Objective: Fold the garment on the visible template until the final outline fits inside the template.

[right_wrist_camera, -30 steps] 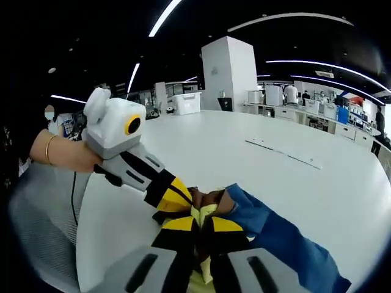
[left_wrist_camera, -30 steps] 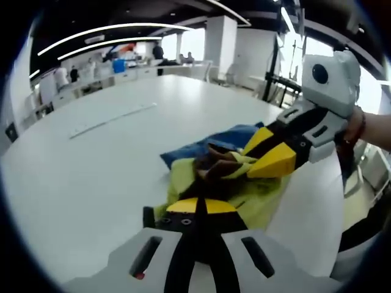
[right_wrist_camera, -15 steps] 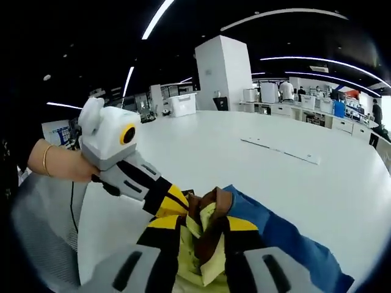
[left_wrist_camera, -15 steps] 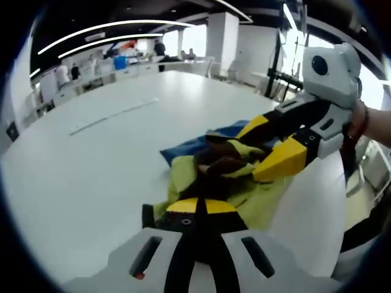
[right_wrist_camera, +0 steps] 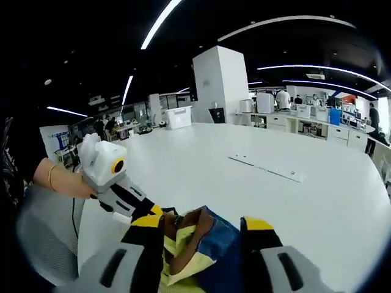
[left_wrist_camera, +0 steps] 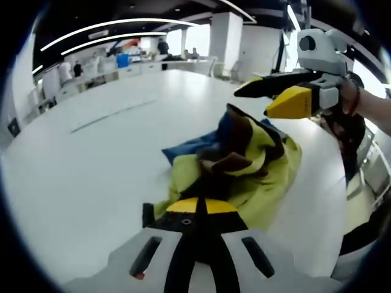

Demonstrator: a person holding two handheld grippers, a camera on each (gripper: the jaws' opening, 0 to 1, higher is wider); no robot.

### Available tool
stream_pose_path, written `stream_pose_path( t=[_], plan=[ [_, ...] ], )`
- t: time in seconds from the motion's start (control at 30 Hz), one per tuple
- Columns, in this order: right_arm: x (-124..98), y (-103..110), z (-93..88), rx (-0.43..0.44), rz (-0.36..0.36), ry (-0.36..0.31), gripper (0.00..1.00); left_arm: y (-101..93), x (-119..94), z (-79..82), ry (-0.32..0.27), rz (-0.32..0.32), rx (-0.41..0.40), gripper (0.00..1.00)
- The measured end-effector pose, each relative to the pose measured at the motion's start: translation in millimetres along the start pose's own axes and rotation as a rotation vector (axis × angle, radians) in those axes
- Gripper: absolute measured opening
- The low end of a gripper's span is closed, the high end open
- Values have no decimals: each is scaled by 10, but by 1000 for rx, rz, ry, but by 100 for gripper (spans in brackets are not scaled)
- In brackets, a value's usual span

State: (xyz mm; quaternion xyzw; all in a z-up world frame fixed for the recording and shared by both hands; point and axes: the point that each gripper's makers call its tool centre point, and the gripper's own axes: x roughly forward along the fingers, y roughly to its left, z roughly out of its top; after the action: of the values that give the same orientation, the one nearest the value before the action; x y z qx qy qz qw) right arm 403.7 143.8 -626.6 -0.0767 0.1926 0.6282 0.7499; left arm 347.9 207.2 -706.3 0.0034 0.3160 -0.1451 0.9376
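1. On the white counter (left_wrist_camera: 91, 159), the left gripper (left_wrist_camera: 199, 206) sits at its near edge with its fingers clenched on the garment (left_wrist_camera: 256, 177); the yellow tips meet over the yellow-green cloth.
2. Just ahead of it the garment lies bunched in a heap, yellow-green with a brown part on top and blue cloth (left_wrist_camera: 192, 146) spread flat behind it toward the counter's middle.
3. A thin pale strip (left_wrist_camera: 110, 113) lies on the counter well apart from the heap, toward the far left side.
4. Further right, the right gripper (left_wrist_camera: 269, 101) hangs above the heap, held by a hand (left_wrist_camera: 351, 97) with a bracelet; its fingers are parted, and no cloth shows between them in the left gripper view.
5. From the right gripper view, the same fingers (right_wrist_camera: 259, 235) stand wide apart with the bunched cloth between them; whether they touch it cannot be told.
6. People and desks show far behind the counter.
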Motion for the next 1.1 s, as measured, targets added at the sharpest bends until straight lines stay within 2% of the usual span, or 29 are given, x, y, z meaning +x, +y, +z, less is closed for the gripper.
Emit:
stream_pose_path(
  t=[0.13, 0.27, 0.4, 0.9, 1.1],
  plan=[
    [-16, -145, -3, -2, -5, 7, 46, 4, -8, -2, 3, 4, 5, 0],
    [0, -271, -80, -27, -1, 33, 45, 31, -16, -8, 4, 16, 2, 0],
    [41, -328, -133, -39, 16, 50, 43, 61, -27, -13, 7, 28, 2, 0],
    [318, -254, -332, -102, 150, 110, 33, 133, -64, -20, 14, 24, 5, 0],
    [390, -195, -392, -91, 217, 125, 28, 134, -58, -24, 17, 17, 14, 0]
  ],
)
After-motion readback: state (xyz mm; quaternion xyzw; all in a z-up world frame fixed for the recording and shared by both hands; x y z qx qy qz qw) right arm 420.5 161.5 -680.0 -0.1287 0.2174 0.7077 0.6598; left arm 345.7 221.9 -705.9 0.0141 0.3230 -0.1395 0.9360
